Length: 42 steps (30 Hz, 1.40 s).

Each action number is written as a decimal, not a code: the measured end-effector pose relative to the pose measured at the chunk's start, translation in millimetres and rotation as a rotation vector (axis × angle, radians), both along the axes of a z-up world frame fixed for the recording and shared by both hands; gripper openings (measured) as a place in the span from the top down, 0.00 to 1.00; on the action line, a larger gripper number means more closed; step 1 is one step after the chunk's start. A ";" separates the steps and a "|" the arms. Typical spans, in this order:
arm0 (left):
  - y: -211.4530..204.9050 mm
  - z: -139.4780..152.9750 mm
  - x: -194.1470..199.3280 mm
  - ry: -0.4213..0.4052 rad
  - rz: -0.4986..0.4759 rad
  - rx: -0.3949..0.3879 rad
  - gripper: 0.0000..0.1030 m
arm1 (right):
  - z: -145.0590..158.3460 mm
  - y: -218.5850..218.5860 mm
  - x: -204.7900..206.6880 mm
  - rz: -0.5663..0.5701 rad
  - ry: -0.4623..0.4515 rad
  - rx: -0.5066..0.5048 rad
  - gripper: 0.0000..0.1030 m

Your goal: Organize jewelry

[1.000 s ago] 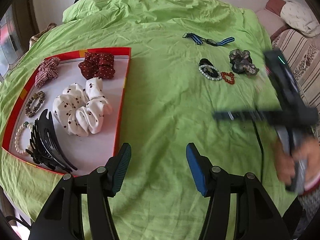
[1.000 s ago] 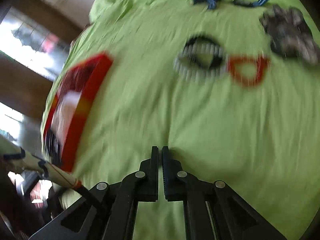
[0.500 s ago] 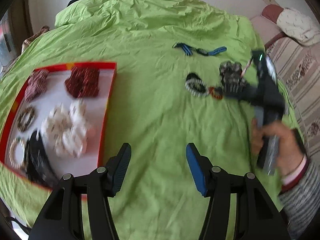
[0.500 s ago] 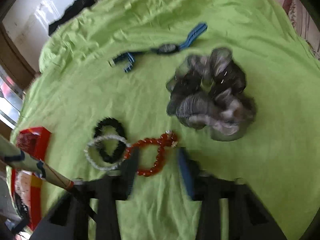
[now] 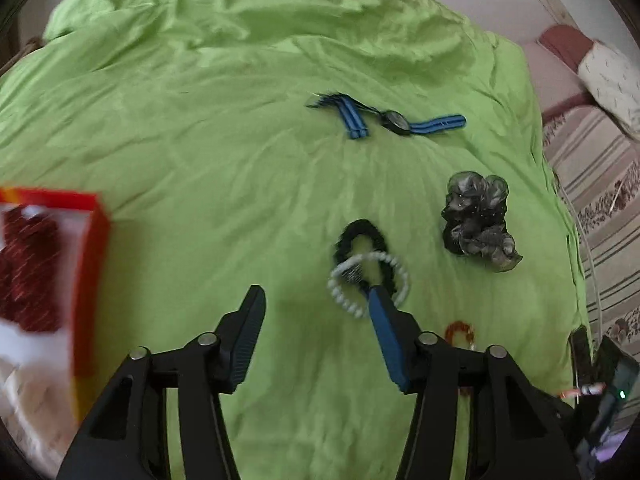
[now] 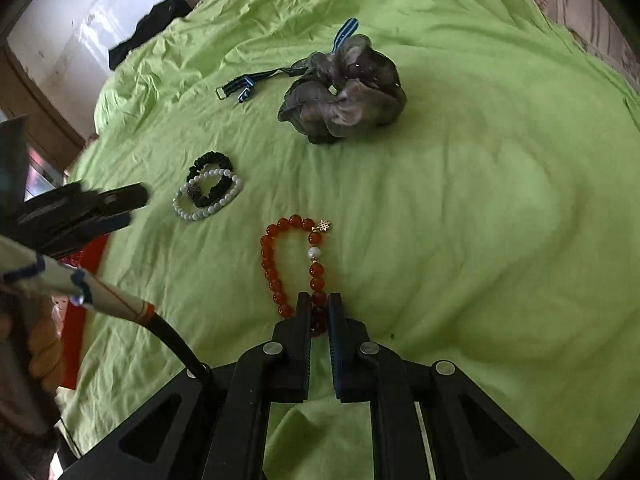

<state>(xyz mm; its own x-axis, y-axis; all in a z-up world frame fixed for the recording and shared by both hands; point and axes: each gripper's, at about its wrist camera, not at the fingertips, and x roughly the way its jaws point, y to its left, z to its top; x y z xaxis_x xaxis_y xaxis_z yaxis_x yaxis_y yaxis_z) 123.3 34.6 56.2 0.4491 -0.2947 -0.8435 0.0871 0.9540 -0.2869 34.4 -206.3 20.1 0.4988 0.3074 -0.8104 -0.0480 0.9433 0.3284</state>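
Note:
My right gripper is shut on the near end of a red bead bracelet that lies on the green bedsheet. In the left wrist view the bracelet is an orange blur. My left gripper is open and its jaws are closing, with only sheet between them. Its right fingertip lies over a white pearl bracelet that overlaps a black hair tie. The right wrist view shows the left gripper just left of the pearl bracelet.
A grey scrunchie and a blue striped watch lie farther back on the sheet. A red-rimmed tray holding a dark red scrunchie sits at the left. A striped sofa borders the bed on the right.
My left gripper swung right, from beside the tray to the pearl bracelet, and its jaws narrowed. My right gripper moved over the red bracelet and closed on its near end.

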 end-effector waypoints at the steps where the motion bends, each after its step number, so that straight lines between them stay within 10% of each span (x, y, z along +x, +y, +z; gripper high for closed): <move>1: -6.8 -5.8 4.7 0.010 -0.019 0.014 0.60 | -1.0 -1.0 0.1 -0.003 -0.004 0.012 0.91; 5: -18.7 -18.7 12.4 0.023 -0.043 0.055 1.00 | -2.8 -3.2 -1.0 -0.004 -0.013 0.033 0.91; 17: -0.8 2.2 -49.8 0.017 -0.034 0.049 1.00 | -4.8 0.0 -3.3 -0.001 -0.036 0.020 0.91; 23: -0.4 2.2 -12.3 0.021 0.006 -0.089 0.99 | -6.2 -1.5 -3.4 0.002 -0.048 0.025 0.91; 42: -28.2 -16.1 15.2 -0.039 -0.080 -0.030 0.99 | -15.4 -9.3 -2.0 -0.003 -0.075 0.118 0.91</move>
